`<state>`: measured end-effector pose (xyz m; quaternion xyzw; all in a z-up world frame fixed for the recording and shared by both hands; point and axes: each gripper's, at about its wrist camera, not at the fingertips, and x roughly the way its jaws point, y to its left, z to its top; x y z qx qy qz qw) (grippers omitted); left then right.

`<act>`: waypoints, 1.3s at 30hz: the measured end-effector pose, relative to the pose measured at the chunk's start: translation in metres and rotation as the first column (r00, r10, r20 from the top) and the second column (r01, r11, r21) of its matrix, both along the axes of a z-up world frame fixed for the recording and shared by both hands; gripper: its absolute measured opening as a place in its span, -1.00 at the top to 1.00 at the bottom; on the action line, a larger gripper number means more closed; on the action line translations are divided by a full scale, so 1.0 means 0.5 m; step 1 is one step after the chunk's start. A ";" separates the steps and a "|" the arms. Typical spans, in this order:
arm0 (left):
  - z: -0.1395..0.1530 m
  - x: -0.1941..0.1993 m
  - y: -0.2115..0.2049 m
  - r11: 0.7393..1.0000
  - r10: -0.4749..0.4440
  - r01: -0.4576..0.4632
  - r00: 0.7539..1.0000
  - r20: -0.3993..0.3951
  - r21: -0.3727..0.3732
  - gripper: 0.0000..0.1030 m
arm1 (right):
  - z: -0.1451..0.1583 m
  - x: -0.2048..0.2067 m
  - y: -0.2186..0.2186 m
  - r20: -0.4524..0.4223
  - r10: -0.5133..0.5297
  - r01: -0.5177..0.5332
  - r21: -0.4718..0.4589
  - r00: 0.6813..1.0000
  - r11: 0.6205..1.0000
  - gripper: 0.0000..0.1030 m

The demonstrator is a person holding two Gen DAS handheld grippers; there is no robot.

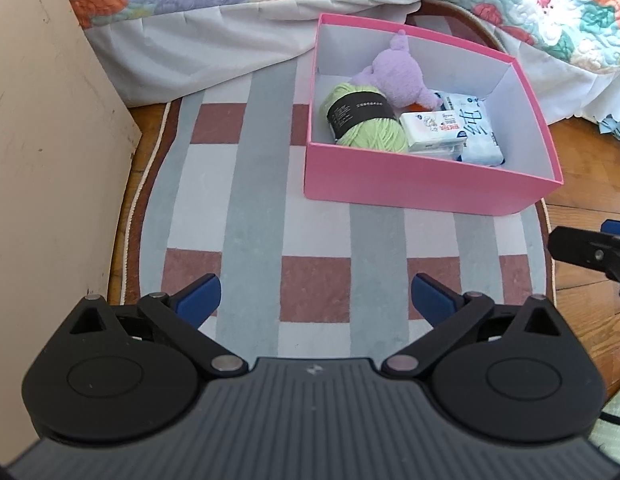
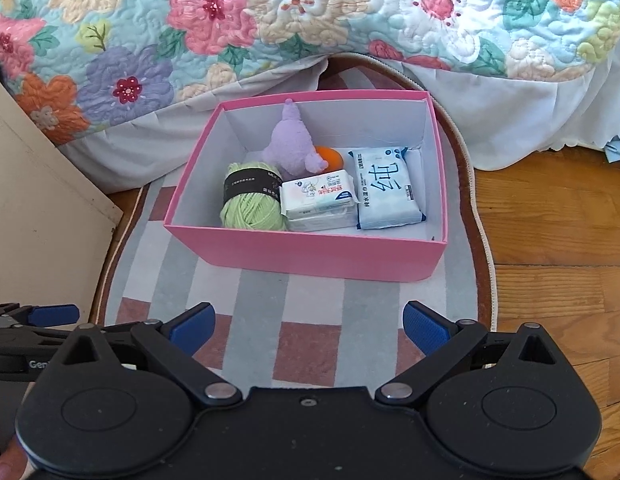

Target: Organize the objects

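L gripper (image 1: 316,300) open over rug (image 1: 254,200), pink box (image 1: 410,184) w/ yarn (image 1: 364,120), plush (image 1: 398,76), wipes (image 1: 476,130)

Both views: bright, even daylight; soft shadows inside the pink box (image 2: 310,254). Sunlit glare on the wood floor (image 2: 558,216) at right. Strong fisheye bending and dark vignetting at corners; focus sharp throughout.

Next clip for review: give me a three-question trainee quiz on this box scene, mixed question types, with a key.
1. True or false: the left gripper holds the green yarn ball.
2. What lies right of the small wipes pack in the pink box, in the right wrist view?
A. purple plush toy
B. large blue wipes pack
C. scissors
3. Fill in: the box stands on a striped ____.

Key: 1 false, both the left and the right gripper are open and empty; 2 B; 3 rug.
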<state>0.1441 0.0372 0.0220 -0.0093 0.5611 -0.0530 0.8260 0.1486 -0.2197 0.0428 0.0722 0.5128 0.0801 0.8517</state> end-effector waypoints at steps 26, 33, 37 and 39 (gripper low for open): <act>0.002 0.000 0.017 0.995 0.032 -0.031 0.999 -0.001 0.098 -1.00 | -0.005 -0.008 0.033 -0.009 0.054 -0.054 -0.100 0.999 0.993 -0.97; -0.005 0.000 0.017 0.994 0.037 -0.036 0.999 -0.009 0.107 -1.00 | -0.006 -0.007 0.032 -0.013 0.056 -0.057 -0.103 0.998 0.993 -0.97; -0.009 0.001 0.011 0.989 0.037 -0.036 0.999 0.001 0.144 -1.00 | -0.008 -0.007 0.032 -0.018 0.059 -0.061 -0.104 0.998 0.993 -0.97; -0.011 0.002 0.010 0.986 0.034 -0.034 0.999 0.003 0.162 -1.00 | -0.010 -0.007 0.029 -0.024 0.061 -0.064 -0.103 0.998 0.993 -0.97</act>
